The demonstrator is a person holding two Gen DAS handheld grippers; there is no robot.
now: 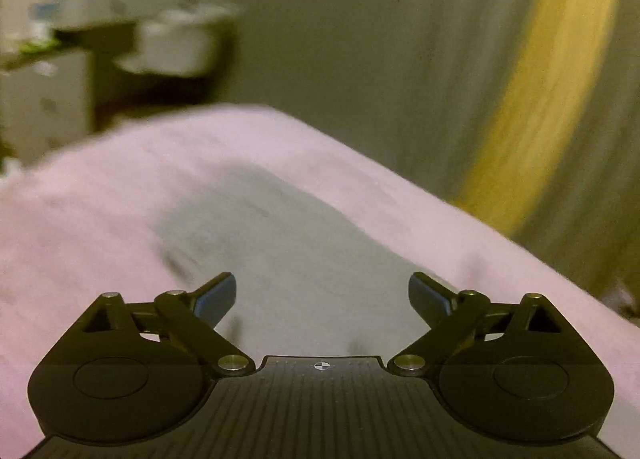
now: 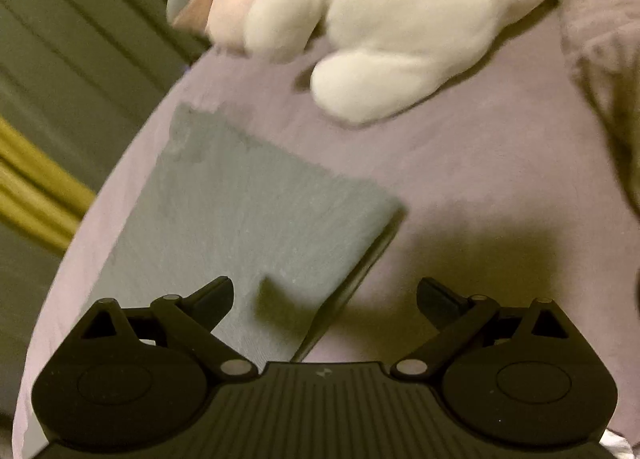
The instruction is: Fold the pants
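Grey pants point(image 1: 280, 243) lie flat on a pink bed sheet point(image 1: 80, 219), stretching away from my left gripper point(image 1: 322, 295), which is open and empty just above their near end. In the right wrist view the pants point(image 2: 248, 211) form a folded grey rectangle on the sheet point(image 2: 460, 187), with a layered edge on its right side. My right gripper point(image 2: 325, 297) is open and empty, hovering over the pants' near right edge. Both views are blurred.
A large white plush toy point(image 2: 392, 31) lies on the bed beyond the pants. A rumpled blanket point(image 2: 600, 51) sits at the right. Green curtains with a yellow stripe point(image 1: 552, 79) hang past the bed's edge. A cluttered shelf point(image 1: 120, 27) stands at the far left.
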